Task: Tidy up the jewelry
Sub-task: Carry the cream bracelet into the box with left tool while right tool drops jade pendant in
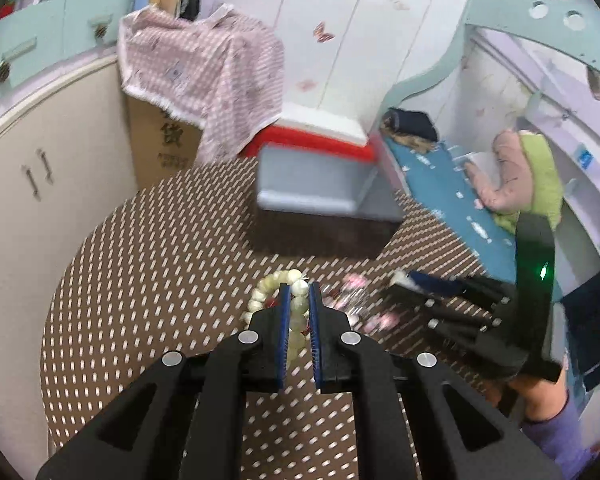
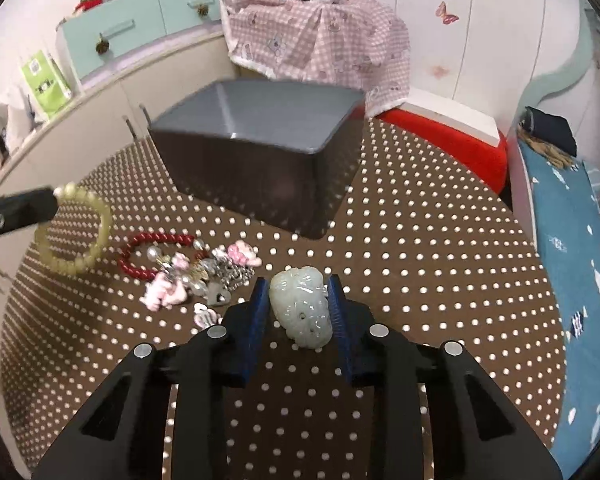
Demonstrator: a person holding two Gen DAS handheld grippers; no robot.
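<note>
My left gripper [image 1: 299,292] is shut on a pale green bead bracelet [image 1: 266,290] and holds it above the dotted brown table; it also shows in the right wrist view [image 2: 74,236], hanging from the left fingertips. My right gripper [image 2: 298,284] is shut on a carved pale jade pendant [image 2: 302,306], just above the table. A red bead bracelet [image 2: 148,250] and a pile of pink and silver trinkets [image 2: 198,276] lie on the table left of the right gripper. A grey open box [image 2: 260,156] stands behind them.
The round table [image 2: 420,280] has a brown cloth with white dots. A red and white stool [image 2: 440,136] and a checked pink cloth [image 2: 320,36] stand behind it. Cabinets are on the left, a blue bed [image 2: 572,280] on the right.
</note>
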